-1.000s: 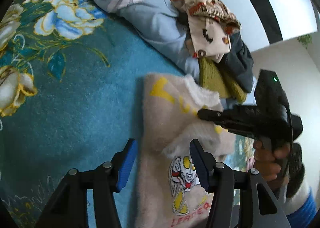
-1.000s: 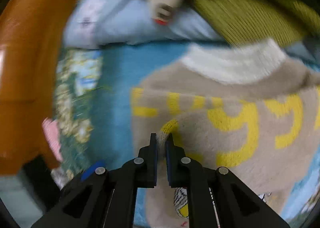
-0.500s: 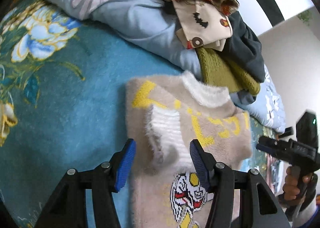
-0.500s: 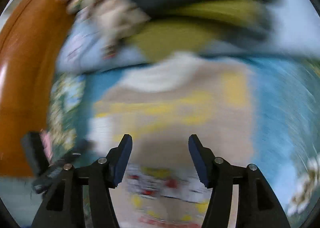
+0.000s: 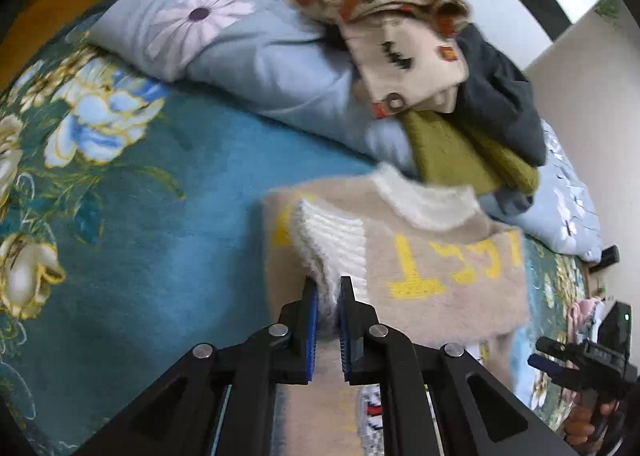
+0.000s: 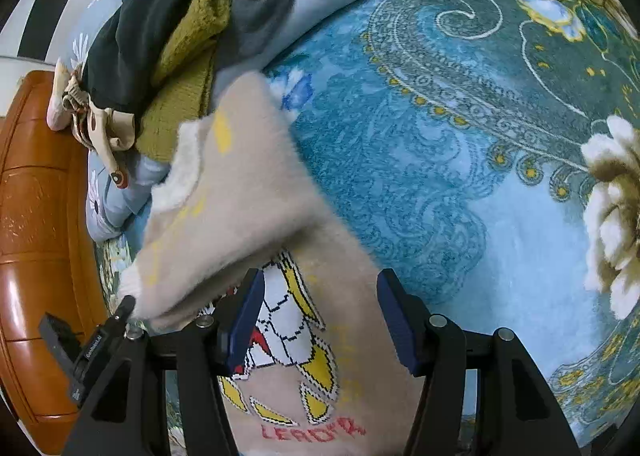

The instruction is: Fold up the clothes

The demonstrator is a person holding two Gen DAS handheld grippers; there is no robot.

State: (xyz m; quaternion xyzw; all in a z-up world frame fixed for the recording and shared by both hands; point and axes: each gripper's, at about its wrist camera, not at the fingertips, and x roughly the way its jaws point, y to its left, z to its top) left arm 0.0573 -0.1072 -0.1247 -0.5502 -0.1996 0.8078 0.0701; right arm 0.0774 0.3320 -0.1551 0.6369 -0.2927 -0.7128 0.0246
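A beige fuzzy sweater with yellow letters, a white collar and a cartoon print lies on the teal floral bedspread. One sleeve is folded across the chest, its white ribbed cuff on top. My left gripper is shut on that cuff. In the right wrist view the sweater lies below my right gripper, which is open and empty over the cartoon print. The right gripper also shows at the lower right of the left wrist view.
A light blue floral pillow lies beyond the sweater, with a heap of clothes on it: a patterned cream garment, an olive knit and a dark grey one. A wooden headboard is on the left of the right wrist view.
My right gripper let go of the sleeve, opened and drew back to the sweater's lower part. My left gripper moved forward and shut on the sleeve's white cuff.
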